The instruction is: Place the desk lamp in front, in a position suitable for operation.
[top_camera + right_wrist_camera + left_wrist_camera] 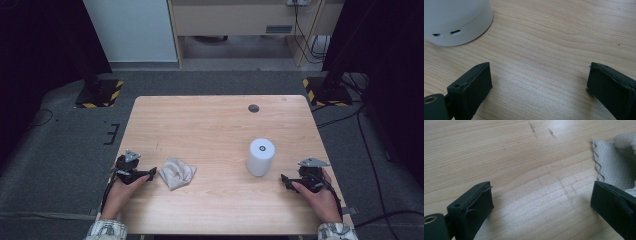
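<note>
Opening stage, nothing yet grasped. The left gripper point(145, 177) is held with jaws spread over bare wood; the crumpled beige woven cloth point(610, 166) lies just beyond its right jaw. The right gripper point(286, 181) is likewise spread and empty, with the white matt plastic cylinder point(454, 21) standing ahead of its left jaw. A short advance toward the cloth is judged to be called for next.

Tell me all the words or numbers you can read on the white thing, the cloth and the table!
None can be read.
White cylinder: a small dark ring mark on top, no letters; two little slots near its base, no label.
Crumpled cloth: plain, no writing.
Wooden table: only faint dark scuff marks and a round grey spot, no words.
</note>
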A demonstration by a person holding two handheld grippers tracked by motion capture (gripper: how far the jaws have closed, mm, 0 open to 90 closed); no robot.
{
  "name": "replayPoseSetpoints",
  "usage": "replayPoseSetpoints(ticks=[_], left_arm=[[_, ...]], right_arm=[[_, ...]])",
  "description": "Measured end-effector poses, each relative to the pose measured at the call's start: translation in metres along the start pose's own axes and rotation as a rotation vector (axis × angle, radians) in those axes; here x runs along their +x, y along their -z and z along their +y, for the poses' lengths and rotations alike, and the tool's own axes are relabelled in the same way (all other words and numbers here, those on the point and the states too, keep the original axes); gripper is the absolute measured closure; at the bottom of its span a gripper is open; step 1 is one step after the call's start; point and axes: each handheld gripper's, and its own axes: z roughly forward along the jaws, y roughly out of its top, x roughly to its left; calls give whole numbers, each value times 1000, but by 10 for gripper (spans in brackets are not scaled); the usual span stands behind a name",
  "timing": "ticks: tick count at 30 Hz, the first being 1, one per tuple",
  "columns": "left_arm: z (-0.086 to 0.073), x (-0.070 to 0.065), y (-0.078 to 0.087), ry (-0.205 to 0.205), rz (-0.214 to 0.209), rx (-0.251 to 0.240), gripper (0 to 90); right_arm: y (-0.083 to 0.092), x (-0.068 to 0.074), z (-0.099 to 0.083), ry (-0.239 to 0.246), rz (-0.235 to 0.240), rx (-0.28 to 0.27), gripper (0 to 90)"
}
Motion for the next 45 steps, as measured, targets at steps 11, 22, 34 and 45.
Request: replayPoseSetpoints(ticks=[11,22,34,45], left_arm=[[1,-3,-1,-5,-7,7,7],[1,-4,-2,-2,-5,10,0],[2,-4,-2,-6,-8,13,0],[2,-5,-2,-4,-6,11,0]], right_arm=[[3,11,4,56,44,7,60],[10,35,12,95,103,-14,62],[23,58,32,108,185,-136,59],[21,69,50,123,195,-191,46]])
